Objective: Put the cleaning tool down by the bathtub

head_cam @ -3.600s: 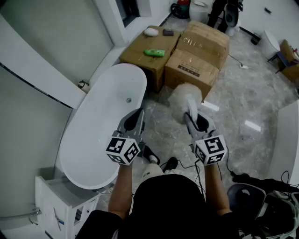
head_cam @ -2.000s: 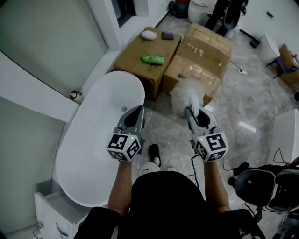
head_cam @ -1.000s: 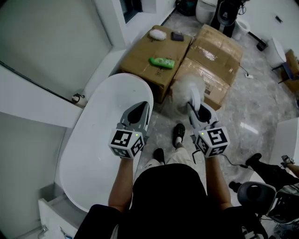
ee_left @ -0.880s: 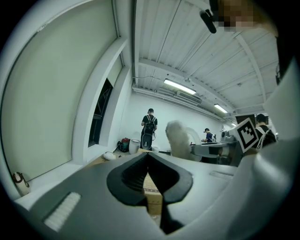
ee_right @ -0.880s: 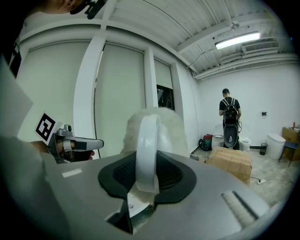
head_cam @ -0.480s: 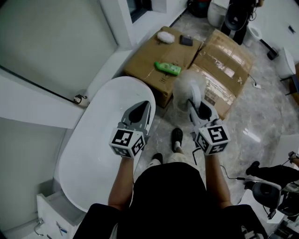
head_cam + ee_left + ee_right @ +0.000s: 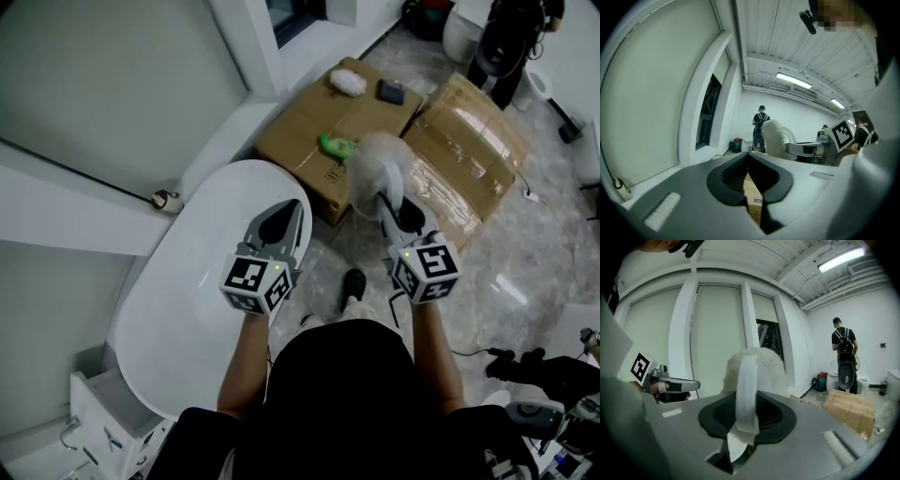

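Pinching the fluffy brush [image 7: 373, 167] by its flat handle, the right tool [image 7: 385, 202] holds it just ahead, the bathtub [image 7: 178, 281] lying leftward beneath the pressed-together, empty left tool [image 7: 289, 212]; the slim handle could pivot in that grip and drop onto the boxes [image 7: 469, 159] ahead.

Two cardboard boxes stand side by side on the marble floor [image 7: 511, 272]. The left box [image 7: 300, 141] carries a green bottle [image 7: 334, 145] near its front edge, and a white fluffy pad [image 7: 347, 82] and a small dark flat item [image 7: 390, 91] toward the back; the right box [image 7: 478, 159] is taped shut. A white cabinet [image 7: 98, 417] occupies the lower left corner, and a person with a backpack [image 7: 843, 345] stands at the far end, back turned, beneath a lit ceiling tube lamp [image 7: 841, 258].
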`<act>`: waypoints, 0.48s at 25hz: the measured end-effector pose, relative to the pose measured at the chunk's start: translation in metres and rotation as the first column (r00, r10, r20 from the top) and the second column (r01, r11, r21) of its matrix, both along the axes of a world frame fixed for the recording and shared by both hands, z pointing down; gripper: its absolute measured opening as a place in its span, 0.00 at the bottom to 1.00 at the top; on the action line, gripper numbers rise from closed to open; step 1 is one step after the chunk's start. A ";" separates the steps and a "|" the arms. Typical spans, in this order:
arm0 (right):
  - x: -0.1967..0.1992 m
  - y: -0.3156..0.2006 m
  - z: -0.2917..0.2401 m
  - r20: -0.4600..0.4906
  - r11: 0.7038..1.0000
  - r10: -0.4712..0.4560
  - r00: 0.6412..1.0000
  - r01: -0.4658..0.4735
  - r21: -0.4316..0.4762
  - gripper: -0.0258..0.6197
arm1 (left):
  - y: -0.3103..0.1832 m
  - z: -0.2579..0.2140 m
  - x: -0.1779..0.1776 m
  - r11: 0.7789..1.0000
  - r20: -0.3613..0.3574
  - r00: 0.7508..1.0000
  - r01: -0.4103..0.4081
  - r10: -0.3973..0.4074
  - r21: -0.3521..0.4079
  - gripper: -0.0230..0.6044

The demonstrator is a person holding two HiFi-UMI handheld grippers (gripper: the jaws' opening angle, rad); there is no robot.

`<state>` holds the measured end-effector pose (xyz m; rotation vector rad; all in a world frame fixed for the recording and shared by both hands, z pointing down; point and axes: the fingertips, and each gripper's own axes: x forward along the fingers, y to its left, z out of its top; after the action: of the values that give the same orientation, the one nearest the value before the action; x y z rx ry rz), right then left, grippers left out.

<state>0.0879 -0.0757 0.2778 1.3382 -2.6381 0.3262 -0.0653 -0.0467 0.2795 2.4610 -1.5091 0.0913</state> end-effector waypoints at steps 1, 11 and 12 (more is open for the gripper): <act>0.001 -0.008 0.002 0.000 1.000 -0.013 1.000 0.013 -0.004 0.18 | -0.005 0.001 0.002 1.000 0.001 1.000 0.010 -0.010 -0.003 0.03; -0.004 -0.070 0.034 -0.032 0.985 -0.162 0.986 0.160 -0.066 0.18 | -0.048 0.017 0.006 0.989 0.010 0.989 0.146 -0.145 -0.040 0.03; -0.005 -0.073 0.039 -0.040 0.982 -0.179 0.983 0.176 -0.074 0.18 | -0.050 0.019 0.006 0.986 0.011 0.987 0.160 -0.160 -0.042 0.03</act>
<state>0.0829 -0.1485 0.3171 1.0668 -2.6560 0.3550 -0.0596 -0.0965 0.2984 2.2995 -1.6833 0.1026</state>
